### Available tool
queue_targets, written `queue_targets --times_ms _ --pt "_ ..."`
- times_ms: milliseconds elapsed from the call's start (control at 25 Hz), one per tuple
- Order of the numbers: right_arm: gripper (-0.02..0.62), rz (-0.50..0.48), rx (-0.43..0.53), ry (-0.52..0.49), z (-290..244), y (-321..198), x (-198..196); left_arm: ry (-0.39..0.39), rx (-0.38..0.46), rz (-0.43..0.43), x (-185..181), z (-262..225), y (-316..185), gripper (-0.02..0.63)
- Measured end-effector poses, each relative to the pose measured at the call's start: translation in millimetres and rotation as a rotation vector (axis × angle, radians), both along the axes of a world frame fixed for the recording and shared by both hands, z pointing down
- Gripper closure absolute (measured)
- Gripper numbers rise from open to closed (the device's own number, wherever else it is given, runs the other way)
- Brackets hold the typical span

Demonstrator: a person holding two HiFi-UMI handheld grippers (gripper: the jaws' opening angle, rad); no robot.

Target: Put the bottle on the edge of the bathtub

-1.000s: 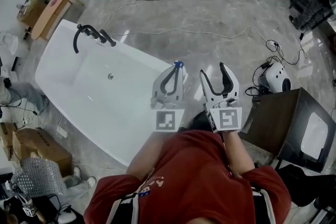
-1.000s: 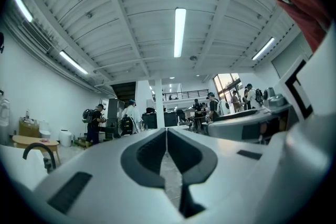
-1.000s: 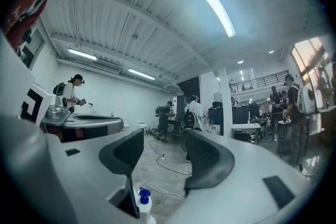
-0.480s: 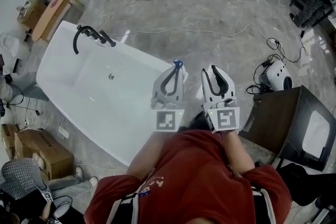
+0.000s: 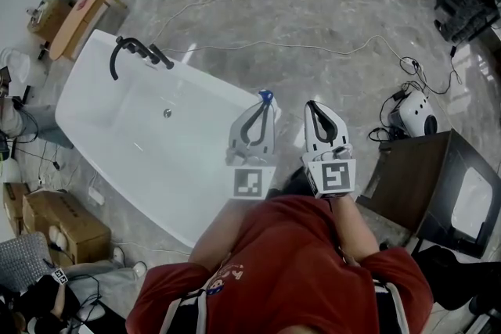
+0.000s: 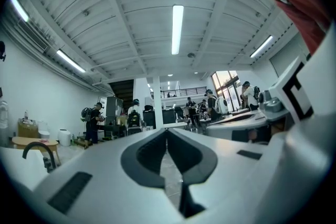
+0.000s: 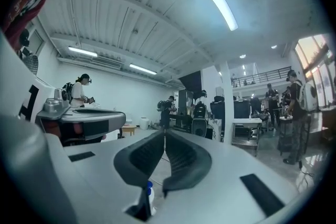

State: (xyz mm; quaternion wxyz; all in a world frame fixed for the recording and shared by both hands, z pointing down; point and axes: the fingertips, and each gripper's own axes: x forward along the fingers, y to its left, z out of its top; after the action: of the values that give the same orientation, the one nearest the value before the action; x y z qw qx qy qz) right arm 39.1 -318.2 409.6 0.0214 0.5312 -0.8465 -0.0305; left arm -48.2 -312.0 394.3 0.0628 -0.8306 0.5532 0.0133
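Note:
A white bathtub [image 5: 149, 149] lies on the left of the head view, with a black faucet [image 5: 129, 51] at its far end. Only the blue cap of the bottle [image 5: 266, 96] shows there, at the tub's right end, just past my left gripper [image 5: 262, 101], which hides the rest. In the right gripper view the small white bottle [image 7: 150, 194] with its blue cap peeks through the gap low between the jaws. My left gripper [image 6: 167, 131] is shut and empty. My right gripper [image 5: 313, 104] [image 7: 164, 132] is held beside it over the floor, also shut with nothing in it.
A dark cabinet [image 5: 427, 184] stands to the right, with a white device [image 5: 411, 115] and cables [image 5: 329, 51] on the marble floor. A cardboard box [image 5: 55, 219] and a wooden table [image 5: 74, 16] flank the tub. People stand in the background.
My right gripper's jaws have gone from wide apart to shut, holding nothing. The left gripper has stayed still. A person at the lower left has shifted.

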Motion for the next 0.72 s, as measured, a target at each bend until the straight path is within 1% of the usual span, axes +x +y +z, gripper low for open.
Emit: queue_targets --times_ms 120,280,360,480,640,720 --pt "0.578 0.013 -0.039 0.02 9 -2 1 -0.003 0.002 -0.001 -1 2 0 0.589" --pt "0.578 0.019 -0.068 0.036 12 -5 1 0.018 -0.006 -0.004 0 4 -2 0.589" --pt "0.578 0.026 -0.083 0.043 13 -4 2 0.01 -0.019 -0.001 0 6 0 0.589" --pt "0.578 0.015 -0.066 0.045 13 -4 3 -0.019 -0.057 0.0 -2 13 2 0.589" --pt "0.578 0.018 -0.044 0.042 6 -12 7 -0.021 -0.034 0.001 -2 7 -3 0.589" --pt "0.578 0.022 -0.04 0.037 4 -11 9 -0.01 -0.037 0.002 -1 8 -2 0.589"
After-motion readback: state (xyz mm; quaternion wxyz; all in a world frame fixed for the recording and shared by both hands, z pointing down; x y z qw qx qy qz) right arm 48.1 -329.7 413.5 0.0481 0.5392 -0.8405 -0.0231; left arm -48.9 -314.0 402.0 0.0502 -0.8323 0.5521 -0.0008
